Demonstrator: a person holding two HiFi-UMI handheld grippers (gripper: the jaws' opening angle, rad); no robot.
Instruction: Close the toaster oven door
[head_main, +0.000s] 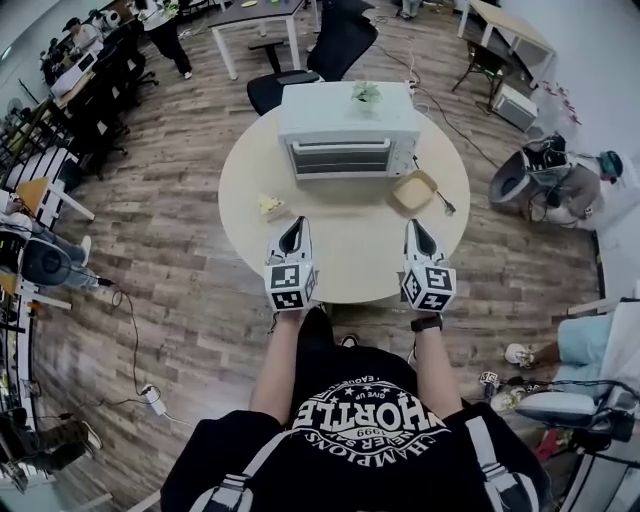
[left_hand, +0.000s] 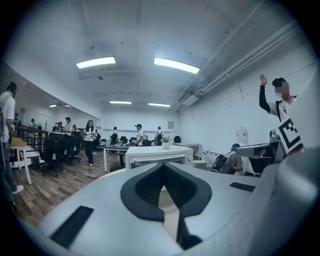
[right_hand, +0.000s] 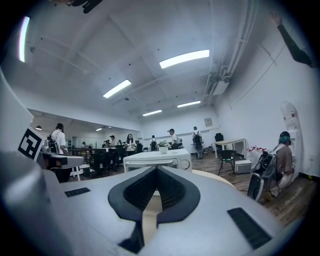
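A white toaster oven (head_main: 347, 140) stands at the far side of the round beige table (head_main: 340, 255); its glass door sits flat against its front. It also shows ahead in the left gripper view as the oven (left_hand: 159, 156) and in the right gripper view as the oven (right_hand: 157, 160). My left gripper (head_main: 297, 222) and right gripper (head_main: 415, 225) hover side by side over the table's near part, well short of the oven and pointing at it. Both are shut with nothing between the jaws, as with the left gripper (left_hand: 162, 166) and right gripper (right_hand: 156, 169).
A small potted plant (head_main: 366, 95) sits on the oven. A tan square dish (head_main: 413, 192) with a utensil beside it lies right of the oven, a piece of food (head_main: 270, 206) to the left. Black office chairs (head_main: 310, 60) stand behind the table; people and desks fill the room.
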